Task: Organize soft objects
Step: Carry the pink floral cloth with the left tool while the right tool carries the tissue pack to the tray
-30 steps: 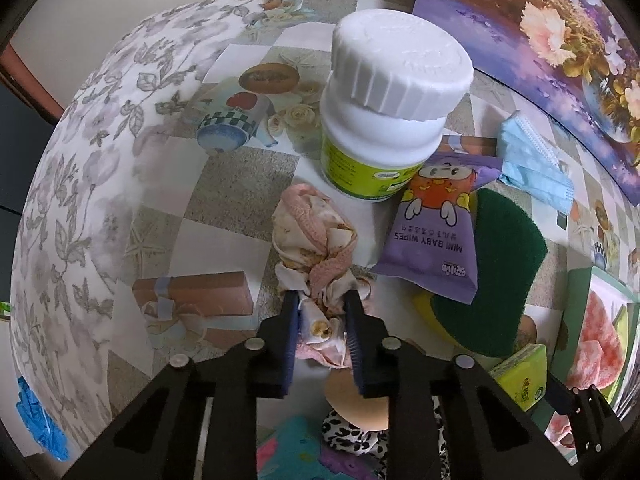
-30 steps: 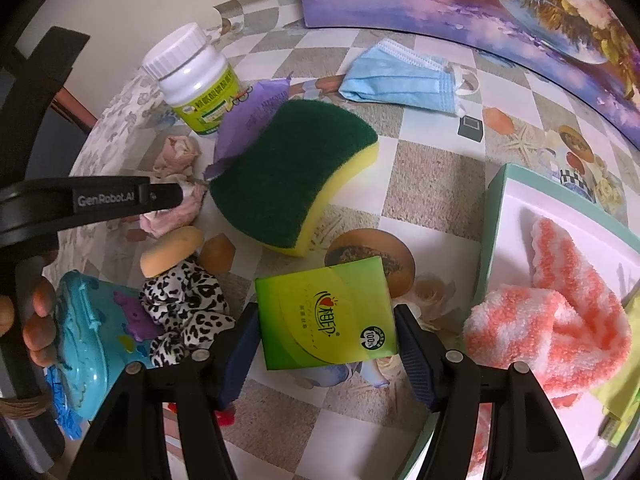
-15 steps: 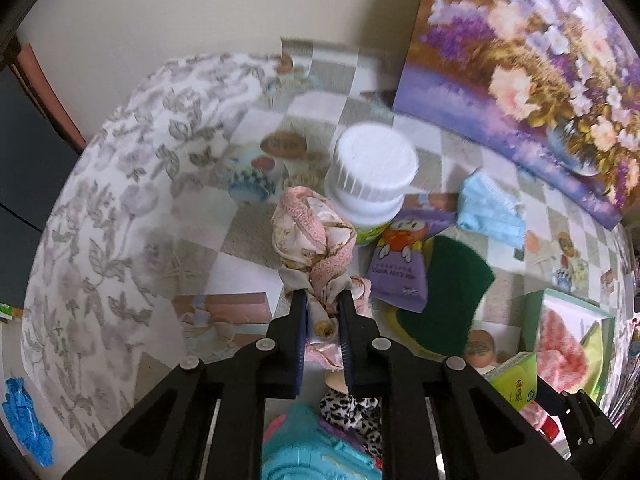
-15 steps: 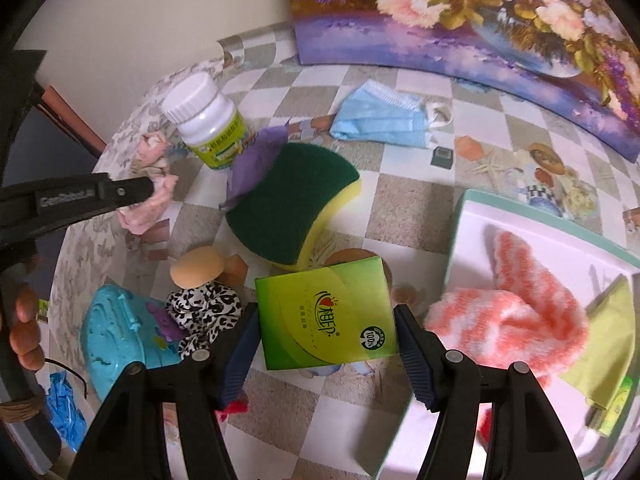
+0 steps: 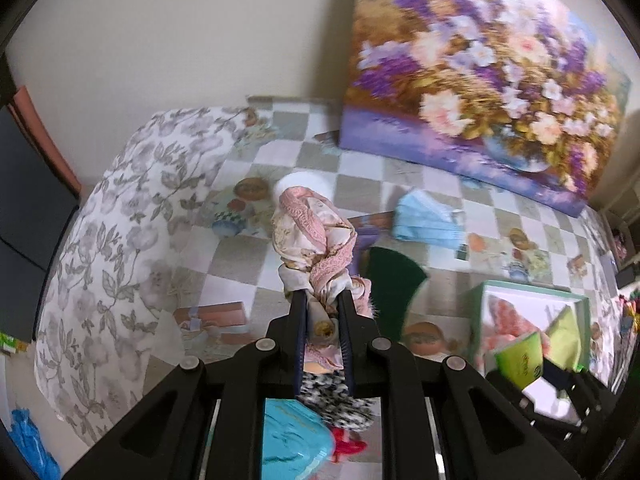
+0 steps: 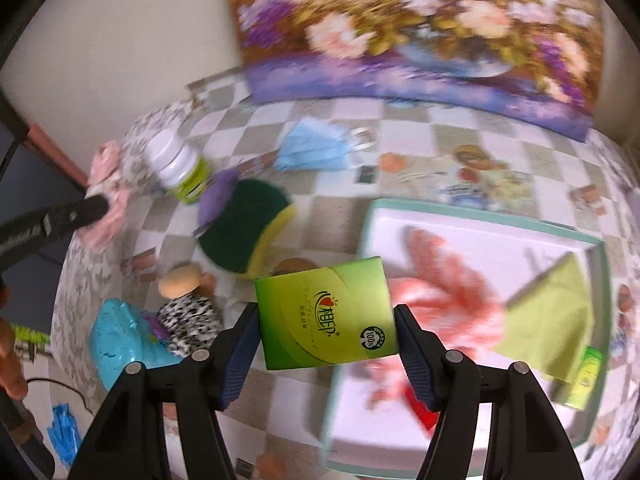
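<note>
My left gripper (image 5: pixel 323 300) is shut on a pink and cream floral scrunchie (image 5: pixel 312 236), held up above the table. In the right wrist view that scrunchie (image 6: pixel 105 204) hangs at the far left past the left gripper's black finger. My right gripper (image 6: pixel 326 316) is shut on a green tissue pack (image 6: pixel 326 314), lifted near the left rim of the white box with a teal rim (image 6: pixel 472 216). Inside the box lie an orange fluffy sock (image 6: pixel 444 292) and a green cloth (image 6: pixel 548 320). The same tissue pack (image 5: pixel 520 364) shows at the lower right of the left wrist view.
On the checked tablecloth (image 6: pixel 320 176) lie a green and yellow sponge (image 6: pixel 248 236), a blue face mask (image 6: pixel 316 152), a white bottle (image 6: pixel 178 170), a purple wipes pack (image 6: pixel 214 202), a leopard scrunchie (image 6: pixel 190 314) and a turquoise toy (image 6: pixel 116 332). A flower painting (image 5: pixel 480 80) leans at the back.
Both grippers have risen with their loads. The scrunchie has left the table, and the tissue pack has moved right toward the box.
</note>
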Tool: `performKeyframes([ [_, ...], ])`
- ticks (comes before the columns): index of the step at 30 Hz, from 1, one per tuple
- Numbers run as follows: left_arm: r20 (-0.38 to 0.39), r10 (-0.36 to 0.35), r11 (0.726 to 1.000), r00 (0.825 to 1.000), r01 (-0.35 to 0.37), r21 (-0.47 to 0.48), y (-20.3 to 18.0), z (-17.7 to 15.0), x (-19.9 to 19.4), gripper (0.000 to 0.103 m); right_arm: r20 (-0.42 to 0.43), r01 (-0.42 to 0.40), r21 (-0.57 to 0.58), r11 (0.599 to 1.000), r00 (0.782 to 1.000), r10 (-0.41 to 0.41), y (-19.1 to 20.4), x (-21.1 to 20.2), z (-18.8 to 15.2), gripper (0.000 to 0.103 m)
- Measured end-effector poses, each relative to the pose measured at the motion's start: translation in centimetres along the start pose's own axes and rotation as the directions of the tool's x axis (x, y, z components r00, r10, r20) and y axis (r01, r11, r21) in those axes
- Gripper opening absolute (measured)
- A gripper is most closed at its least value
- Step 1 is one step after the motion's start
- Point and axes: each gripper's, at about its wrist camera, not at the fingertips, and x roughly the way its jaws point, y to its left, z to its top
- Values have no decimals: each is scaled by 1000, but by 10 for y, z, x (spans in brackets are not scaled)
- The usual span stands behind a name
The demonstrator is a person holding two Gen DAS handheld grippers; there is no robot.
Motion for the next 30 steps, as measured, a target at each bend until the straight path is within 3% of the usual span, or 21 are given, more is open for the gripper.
performKeyframes([
  [7, -9, -99, 993, 995, 99, 68, -45, -21, -13, 16, 23, 111, 131, 985, 993, -115, -66, -28, -6, 69],
  [16, -40, -185, 954, 982, 189, 231, -123, -44, -25, 16, 27, 170, 261, 950, 983, -184, -141, -58, -23, 69],
  [25, -139, -240, 904, 961, 273, 328, -194, -67, -9, 17, -36, 173, 295, 940, 985, -170, -172, -47, -38, 69],
  [30, -198, -230, 887, 953, 289, 361, -222, -81, 12, 17, -108, 168, 290, 942, 984, -142, -178, -24, -46, 69],
])
